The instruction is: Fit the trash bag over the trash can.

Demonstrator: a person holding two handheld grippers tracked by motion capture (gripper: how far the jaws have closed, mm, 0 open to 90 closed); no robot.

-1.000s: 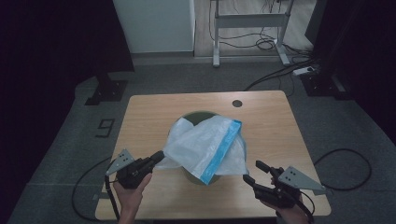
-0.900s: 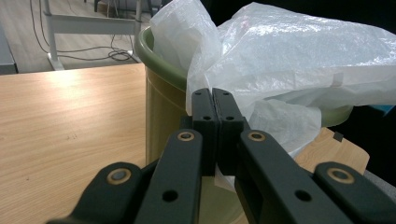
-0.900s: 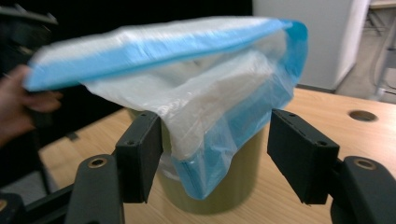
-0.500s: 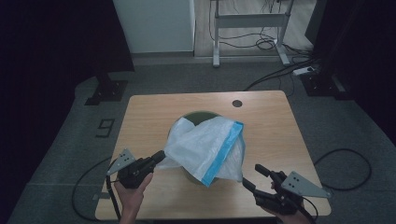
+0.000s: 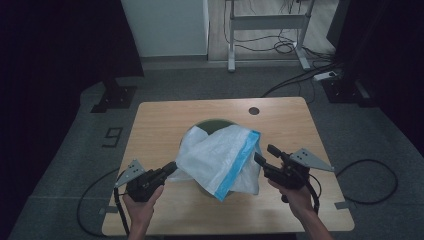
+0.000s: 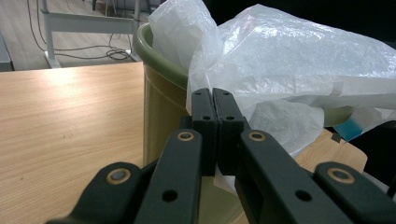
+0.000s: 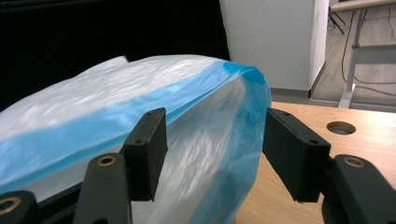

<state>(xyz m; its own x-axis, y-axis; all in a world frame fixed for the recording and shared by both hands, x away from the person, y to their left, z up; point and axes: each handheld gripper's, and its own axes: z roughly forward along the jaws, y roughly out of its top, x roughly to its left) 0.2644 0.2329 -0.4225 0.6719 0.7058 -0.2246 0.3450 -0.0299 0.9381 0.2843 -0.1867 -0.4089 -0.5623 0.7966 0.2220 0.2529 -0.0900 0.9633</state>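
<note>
On the left, the left tool is clamped shut on the edge of the white plastic bag, which is stuffed into and spilling over a green bin mid-desk. The left gripper view shows the bin's olive wall. At the right, the right tool stands open, jaws either side of the bag's blue-edged rim.

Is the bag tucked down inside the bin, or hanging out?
Hanging out. The bag drapes loose over the bin's rim, its blue edge outside by the open right gripper.
</note>
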